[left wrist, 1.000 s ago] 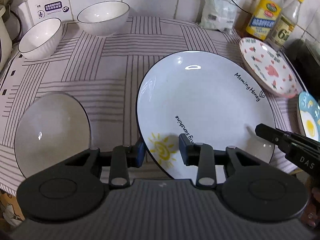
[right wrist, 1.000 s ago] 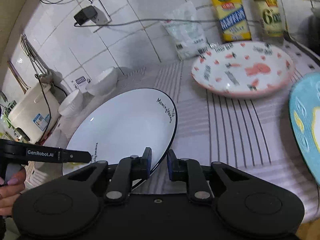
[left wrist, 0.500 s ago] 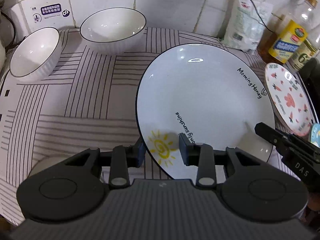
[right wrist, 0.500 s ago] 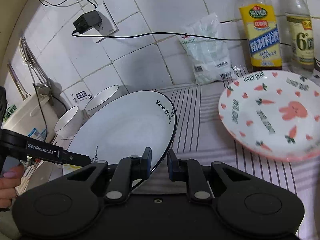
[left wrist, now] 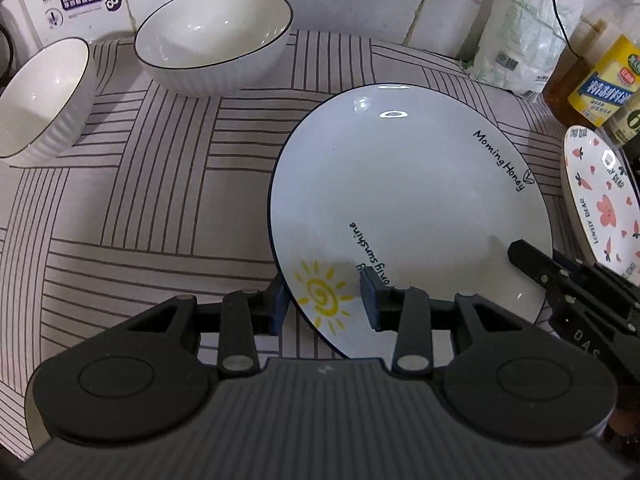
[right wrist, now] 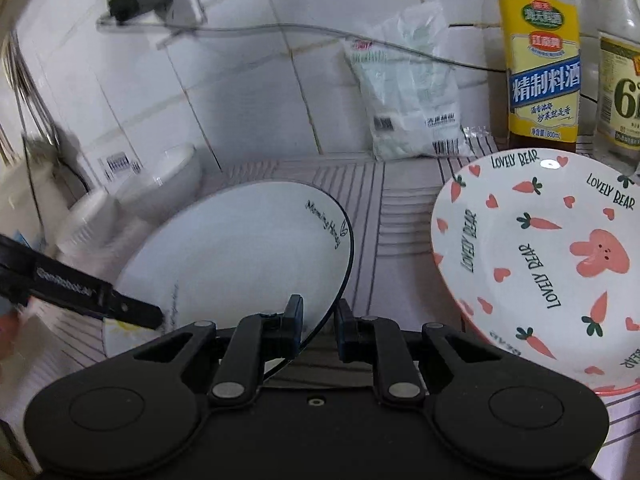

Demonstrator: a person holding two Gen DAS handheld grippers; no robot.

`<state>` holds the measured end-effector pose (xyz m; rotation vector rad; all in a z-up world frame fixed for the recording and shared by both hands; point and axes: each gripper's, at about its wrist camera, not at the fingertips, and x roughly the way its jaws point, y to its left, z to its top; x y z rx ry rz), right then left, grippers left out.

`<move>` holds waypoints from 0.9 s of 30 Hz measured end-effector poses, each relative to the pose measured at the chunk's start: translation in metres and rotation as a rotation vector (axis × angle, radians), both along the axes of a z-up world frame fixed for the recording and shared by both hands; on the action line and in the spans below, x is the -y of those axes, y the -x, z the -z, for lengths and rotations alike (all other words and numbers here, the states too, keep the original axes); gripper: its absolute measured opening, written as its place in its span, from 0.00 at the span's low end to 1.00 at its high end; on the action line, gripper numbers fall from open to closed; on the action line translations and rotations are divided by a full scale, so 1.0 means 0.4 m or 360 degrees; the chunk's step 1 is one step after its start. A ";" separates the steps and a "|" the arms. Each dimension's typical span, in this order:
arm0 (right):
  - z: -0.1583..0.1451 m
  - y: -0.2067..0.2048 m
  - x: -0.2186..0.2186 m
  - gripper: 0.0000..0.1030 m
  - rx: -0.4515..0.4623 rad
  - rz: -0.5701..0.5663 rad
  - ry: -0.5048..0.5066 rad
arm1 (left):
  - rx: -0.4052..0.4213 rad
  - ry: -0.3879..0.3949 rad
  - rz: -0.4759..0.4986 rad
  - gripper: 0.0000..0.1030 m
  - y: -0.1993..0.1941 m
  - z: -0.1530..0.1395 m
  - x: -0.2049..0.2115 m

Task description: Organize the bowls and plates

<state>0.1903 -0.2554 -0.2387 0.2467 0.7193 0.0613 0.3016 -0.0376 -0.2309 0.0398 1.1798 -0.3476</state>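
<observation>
Between the fingers of the left gripper [left wrist: 322,300] sat the near rim of the white sun plate [left wrist: 408,208], pinched; the right gripper [right wrist: 318,326] clamped its opposite edge. Both held the plate over the striped cloth [left wrist: 160,184], two white bowls [left wrist: 212,40] behind, the carrot plate [right wrist: 540,260] just beside.

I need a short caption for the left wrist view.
Both tongs grip the sun plate over a striped cloth, two bowls behind.
</observation>
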 end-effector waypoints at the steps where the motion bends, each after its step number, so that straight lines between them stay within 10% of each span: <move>1: -0.002 -0.001 -0.007 0.21 -0.0012 0.0003 0.0027 | -0.0010 0.0003 -0.0009 0.36 -0.002 0.001 -0.001; 14: -0.030 0.049 -0.061 0.34 -0.0126 0.0024 0.0020 | -0.0022 -0.0047 0.0044 0.41 0.083 -0.026 0.027; 27: -0.196 0.278 -0.010 0.57 0.0022 0.0074 0.0231 | 0.0204 -0.0100 0.0188 0.61 0.256 -0.202 0.051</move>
